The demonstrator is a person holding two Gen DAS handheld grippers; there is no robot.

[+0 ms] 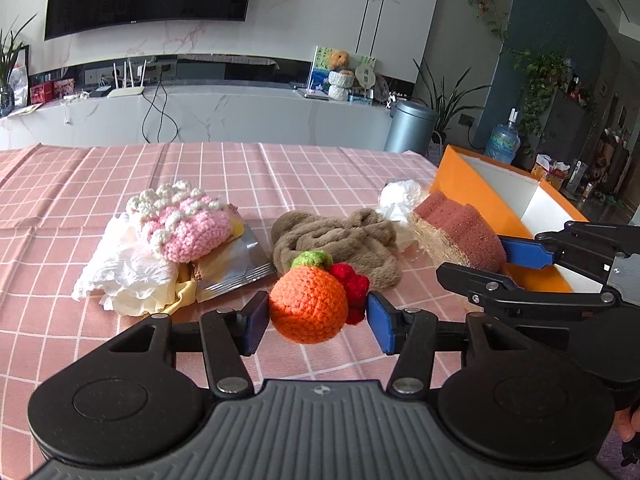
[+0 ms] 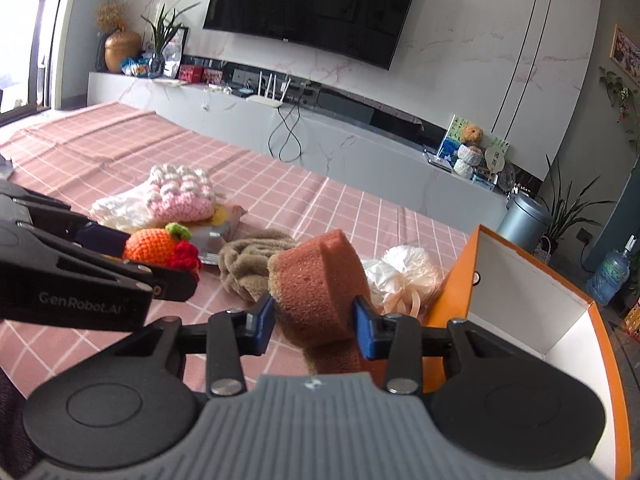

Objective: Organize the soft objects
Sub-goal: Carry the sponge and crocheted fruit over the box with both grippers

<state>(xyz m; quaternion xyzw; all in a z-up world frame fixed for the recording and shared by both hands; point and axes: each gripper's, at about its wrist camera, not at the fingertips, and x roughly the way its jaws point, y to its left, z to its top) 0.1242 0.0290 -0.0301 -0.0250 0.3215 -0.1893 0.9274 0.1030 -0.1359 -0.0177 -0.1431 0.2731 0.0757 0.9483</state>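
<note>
Closest to the lens, the left gripper (image 1: 316, 322) pinches a crocheted orange fruit (image 1: 308, 307) with a red knitted berry cluster (image 1: 354, 286) at its side, lifted off the pink checked tablecloth (image 1: 120, 184); the right gripper (image 2: 314, 322) clamps a porous, rust-brown sponge (image 2: 320, 280) beside the orange box (image 2: 452, 292). Both are squashy: the round yarn ball could roll out of its shallow pinch, and the compressed sponge may spring free or catch the box's stiff wall
</note>
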